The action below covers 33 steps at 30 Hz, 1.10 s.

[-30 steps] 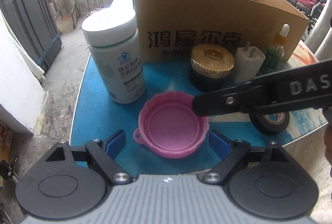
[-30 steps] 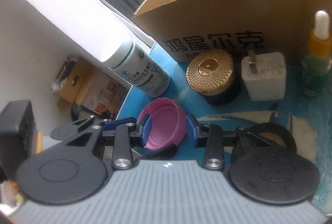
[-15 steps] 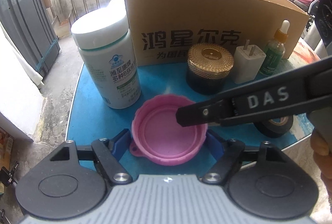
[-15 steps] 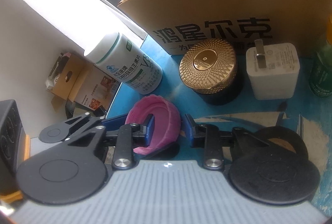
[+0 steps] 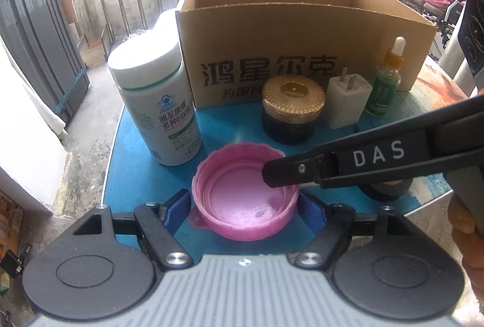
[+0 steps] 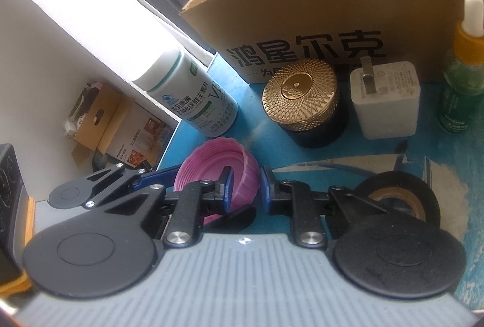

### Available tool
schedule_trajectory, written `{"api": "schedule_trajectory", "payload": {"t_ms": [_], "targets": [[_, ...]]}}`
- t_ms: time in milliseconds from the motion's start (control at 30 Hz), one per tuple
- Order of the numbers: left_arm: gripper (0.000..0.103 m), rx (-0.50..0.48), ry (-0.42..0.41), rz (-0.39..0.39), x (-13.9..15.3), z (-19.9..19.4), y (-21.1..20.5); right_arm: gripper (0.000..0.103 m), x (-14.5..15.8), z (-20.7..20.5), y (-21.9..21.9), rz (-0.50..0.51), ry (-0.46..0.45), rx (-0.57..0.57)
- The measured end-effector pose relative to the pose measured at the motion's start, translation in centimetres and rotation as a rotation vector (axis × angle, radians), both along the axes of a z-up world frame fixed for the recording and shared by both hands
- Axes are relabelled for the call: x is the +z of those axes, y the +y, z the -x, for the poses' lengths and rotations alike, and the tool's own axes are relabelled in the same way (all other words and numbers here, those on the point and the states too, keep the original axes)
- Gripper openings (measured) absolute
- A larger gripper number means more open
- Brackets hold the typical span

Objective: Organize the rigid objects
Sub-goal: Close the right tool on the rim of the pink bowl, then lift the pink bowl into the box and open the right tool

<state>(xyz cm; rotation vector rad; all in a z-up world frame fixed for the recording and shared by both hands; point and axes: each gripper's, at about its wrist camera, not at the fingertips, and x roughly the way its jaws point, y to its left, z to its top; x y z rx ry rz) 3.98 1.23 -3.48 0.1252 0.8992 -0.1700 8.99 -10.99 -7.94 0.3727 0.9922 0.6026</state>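
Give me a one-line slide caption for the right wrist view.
Right gripper pinches the pink cap's rim, before a cardboard box, gold-lidded jar and charger.

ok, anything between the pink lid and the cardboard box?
Nothing blocks it by air. The right tool pinches the wall of the pink lid. On the table, the gold-lidded jar stands between the lid and the cardboard box, so lift over it.
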Motion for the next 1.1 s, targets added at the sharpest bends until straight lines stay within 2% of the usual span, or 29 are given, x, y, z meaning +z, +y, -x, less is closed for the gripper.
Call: {"api": "schedule_trajectory", "payload": {"t_ms": [333, 533, 700, 900, 1000, 1100], "targets": [[0.078, -0.017, -0.055, -0.024, 1.8, 0.5, -1.3, 0.018, 2.4, 1.8, -1.2, -0.023, -0.052, -0.01], [0.078, -0.031, -0.118, -0.039, 3.5, 1.1, -2.2, 0.018, 4.8, 3.2, -2.3, -0.04, -0.115, -0.029], [0.078, -0.041, -0.203, -0.052, 5.9, 1.2, -3.1, 0.018, 8.7, 3.7, -3.0, -0.014, -0.22, -0.019], [0.075, -0.046, -0.352, -0.056, 10.7, 0.6, -4.5, 0.018, 14.5, 2.9, -4.3, 0.006, -0.356, -0.01], [0.075, -0.046, -0.393, -0.054, 12.7, -0.2, -5.3, 0.018, 16.7, 1.5, -5.3, 0.004, -0.384, -0.005], [0.075, -0.042, -0.412, -0.05, 14.3, -1.7, -5.9, 0.018, 18.4, -1.0, -6.3, -0.012, -0.375, 0.01]]}}
